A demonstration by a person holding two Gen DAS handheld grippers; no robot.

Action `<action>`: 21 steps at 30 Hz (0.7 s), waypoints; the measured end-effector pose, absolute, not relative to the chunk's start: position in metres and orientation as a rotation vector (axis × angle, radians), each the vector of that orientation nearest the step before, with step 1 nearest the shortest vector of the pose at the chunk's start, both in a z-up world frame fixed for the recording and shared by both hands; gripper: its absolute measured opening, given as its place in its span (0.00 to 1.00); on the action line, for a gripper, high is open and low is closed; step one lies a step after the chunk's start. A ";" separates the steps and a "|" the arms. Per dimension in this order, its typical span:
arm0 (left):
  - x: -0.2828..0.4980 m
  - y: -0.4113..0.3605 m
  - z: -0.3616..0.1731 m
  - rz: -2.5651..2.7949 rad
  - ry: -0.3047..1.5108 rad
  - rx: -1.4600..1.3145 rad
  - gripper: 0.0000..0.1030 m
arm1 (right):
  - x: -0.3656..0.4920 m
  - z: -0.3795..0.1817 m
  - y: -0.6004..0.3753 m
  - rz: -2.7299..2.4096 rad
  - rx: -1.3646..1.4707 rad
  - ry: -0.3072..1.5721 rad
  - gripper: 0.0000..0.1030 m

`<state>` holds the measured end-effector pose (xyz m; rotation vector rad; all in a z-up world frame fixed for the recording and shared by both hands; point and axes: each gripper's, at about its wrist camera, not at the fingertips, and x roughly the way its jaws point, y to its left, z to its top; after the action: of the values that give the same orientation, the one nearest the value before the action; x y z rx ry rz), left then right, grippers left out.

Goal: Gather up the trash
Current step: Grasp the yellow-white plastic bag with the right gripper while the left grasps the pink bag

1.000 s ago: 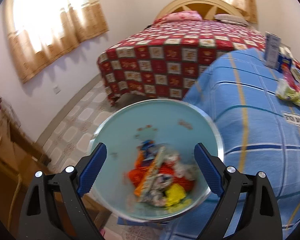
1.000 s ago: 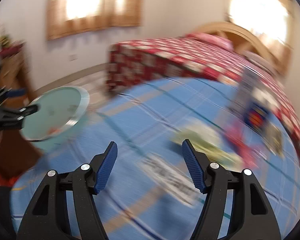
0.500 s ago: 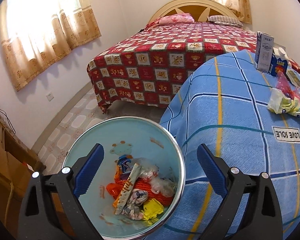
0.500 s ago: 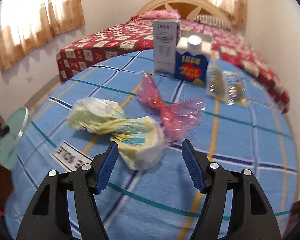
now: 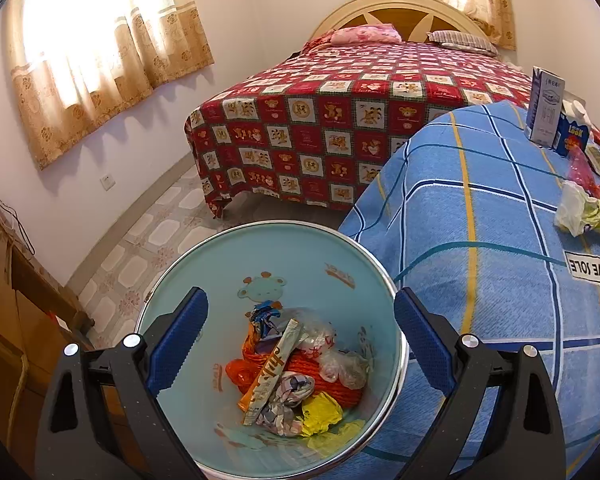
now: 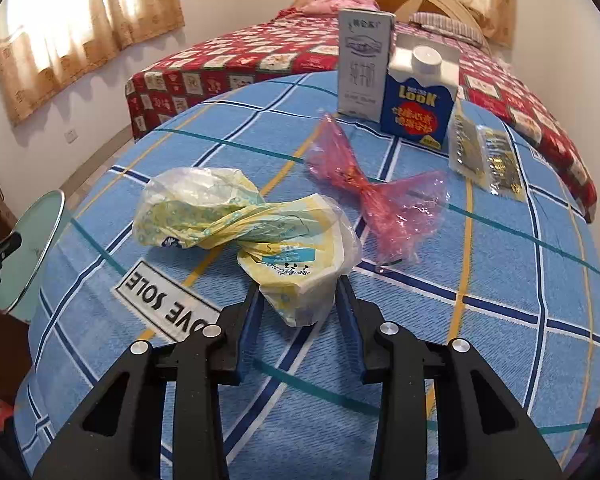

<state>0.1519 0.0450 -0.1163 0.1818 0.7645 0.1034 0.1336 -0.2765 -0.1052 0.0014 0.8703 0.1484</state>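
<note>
The right gripper has just been closing; its two blue pads now flank the near end of one crumpled yellow-and-white wrapper, and both appear to press on it. This wrapper lies on the blue checked cloth just above a "LOVE SOLE" label.

Beyond the wrapper, four further items rest on the cloth: one twisted pink plastic wrapper just beside it, one tall white carton and one blue carton with a white cap, standing upright side by side at the far edge, and one clear packet with gold print to the right of the blue carton.

The left gripper stands spread wide. Whether its pads touch anything cannot be told; between them shows the open mouth of one pale blue bin with a metal rim. The bin sits just beside the near-left edge of the cloth. It holds a pile of trash: orange, yellow, clear and printed wrappers, too tangled to count.

Behind stands one bed with a red patterned cover, two pillows at its head, and two curtained windows.
</note>
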 end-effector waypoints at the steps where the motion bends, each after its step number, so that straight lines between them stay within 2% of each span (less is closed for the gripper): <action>1: 0.152 0.044 -0.115 0.101 0.763 0.184 0.90 | 0.134 -0.104 -0.277 0.149 0.001 0.865 0.35; 9: 0.163 0.005 -0.100 0.029 0.734 0.204 0.90 | 0.098 -0.077 -0.313 0.064 0.029 0.760 0.35; 21: 0.210 -0.164 -0.092 -0.230 0.699 0.320 0.90 | 0.107 -0.076 -0.438 -0.245 0.105 0.741 0.35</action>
<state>0.2098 -0.1640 -0.0915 0.3199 0.6992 -0.2297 0.1072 -0.4378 -0.0761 0.1049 0.7411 -0.2445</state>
